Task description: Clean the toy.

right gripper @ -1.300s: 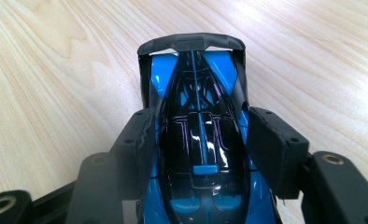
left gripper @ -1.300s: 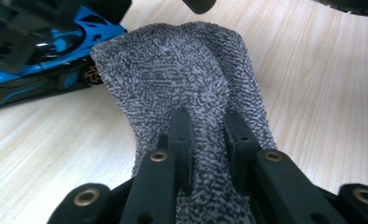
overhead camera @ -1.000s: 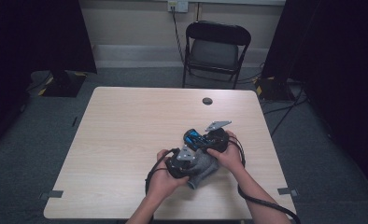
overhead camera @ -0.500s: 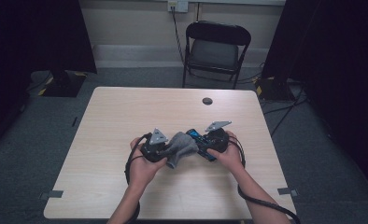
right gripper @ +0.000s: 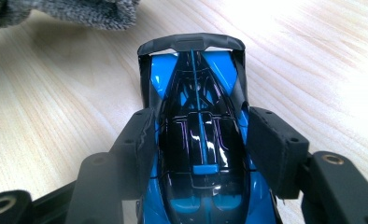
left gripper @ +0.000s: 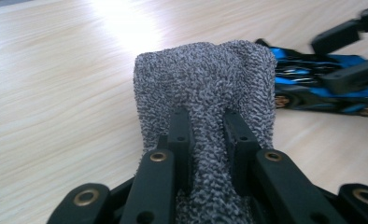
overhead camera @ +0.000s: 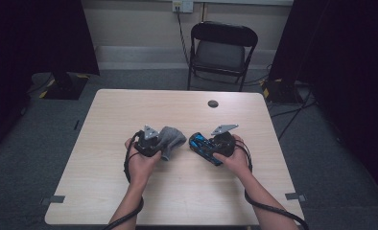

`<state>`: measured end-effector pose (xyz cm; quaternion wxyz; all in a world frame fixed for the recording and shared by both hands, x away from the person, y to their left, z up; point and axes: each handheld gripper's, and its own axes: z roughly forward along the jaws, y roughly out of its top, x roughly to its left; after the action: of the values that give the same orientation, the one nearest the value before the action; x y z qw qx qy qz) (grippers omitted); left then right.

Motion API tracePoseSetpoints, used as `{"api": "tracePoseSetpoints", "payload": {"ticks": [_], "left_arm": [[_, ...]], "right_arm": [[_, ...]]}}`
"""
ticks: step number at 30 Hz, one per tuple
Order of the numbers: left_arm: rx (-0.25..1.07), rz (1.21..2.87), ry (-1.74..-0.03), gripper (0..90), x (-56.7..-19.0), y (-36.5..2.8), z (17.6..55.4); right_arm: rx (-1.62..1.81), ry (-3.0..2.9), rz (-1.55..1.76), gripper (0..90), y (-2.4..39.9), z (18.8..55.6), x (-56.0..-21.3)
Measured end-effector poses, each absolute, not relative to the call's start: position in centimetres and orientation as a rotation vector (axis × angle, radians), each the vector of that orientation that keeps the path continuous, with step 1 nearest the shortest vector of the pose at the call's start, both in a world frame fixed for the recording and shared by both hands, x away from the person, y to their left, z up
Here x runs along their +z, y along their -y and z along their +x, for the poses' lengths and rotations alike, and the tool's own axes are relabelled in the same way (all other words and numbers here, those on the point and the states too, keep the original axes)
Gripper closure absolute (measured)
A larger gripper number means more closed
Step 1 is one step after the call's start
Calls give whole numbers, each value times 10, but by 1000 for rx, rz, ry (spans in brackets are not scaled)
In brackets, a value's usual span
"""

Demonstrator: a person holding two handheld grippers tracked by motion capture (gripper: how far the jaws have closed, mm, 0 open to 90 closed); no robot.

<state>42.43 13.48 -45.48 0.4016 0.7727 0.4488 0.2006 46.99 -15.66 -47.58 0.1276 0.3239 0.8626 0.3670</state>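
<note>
Two grippers: you hold one in each hand, both low over the middle of the counter [overhead camera: 105, 191], side by side and a little apart.
Left gripper [overhead camera: 154, 142]: your left hand [overhead camera: 140, 160] holds it left of centre in the high view, pointing toward the right gripper.
Left fingers [left gripper: 181, 135]: they are closed tight on a grey cloth [left gripper: 205, 93]; a fold of the cloth is pinched between them and the rest bulges out past the tips.
Grey cloth: it is a fuzzy towel-like piece, bunched at the front of the left gripper. In the high view its free end [overhead camera: 170, 139] points to the right, near the toy car but not touching it.
Right gripper [overhead camera: 207, 145]: your right hand [overhead camera: 235, 160] holds it right of centre, pointing to the left and toward the cloth.
Right fingers [right gripper: 138, 140]: they stand about half open and press on the two sides of a blue and black toy car [right gripper: 198, 135], so the car is gripped at its middle.
Toy car: it is between the right fingers, with its black rear wing [right gripper: 191, 43] pointing away from the gripper. I cannot tell if its wheels rest on the counter.
Cloth and car: in the left gripper view the car [left gripper: 313, 88] is just beside the cloth, to its right and behind it.
Small dark disc [overhead camera: 213, 103]: it is at the far edge of the counter, well apart from both hands.
Folding chair [overhead camera: 223, 48]: it stands behind the counter, on the floor.
</note>
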Motion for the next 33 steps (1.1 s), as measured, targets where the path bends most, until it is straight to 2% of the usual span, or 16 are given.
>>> {"api": "tracePoseSetpoints", "payload": {"ticks": [6,15,33], "left_arm": [[531,2022,-1153,759,-465,-119,430],[460,2167,-1072,760,-481,-86,424],[360,2206,-975,762,-479,-60,400]], "right_arm": [[1063,-2510,938,431,156,470,-476],[1063,-2510,939,431,157,469,-476],[1066,-2507,943,430,156,469,-476]]}}
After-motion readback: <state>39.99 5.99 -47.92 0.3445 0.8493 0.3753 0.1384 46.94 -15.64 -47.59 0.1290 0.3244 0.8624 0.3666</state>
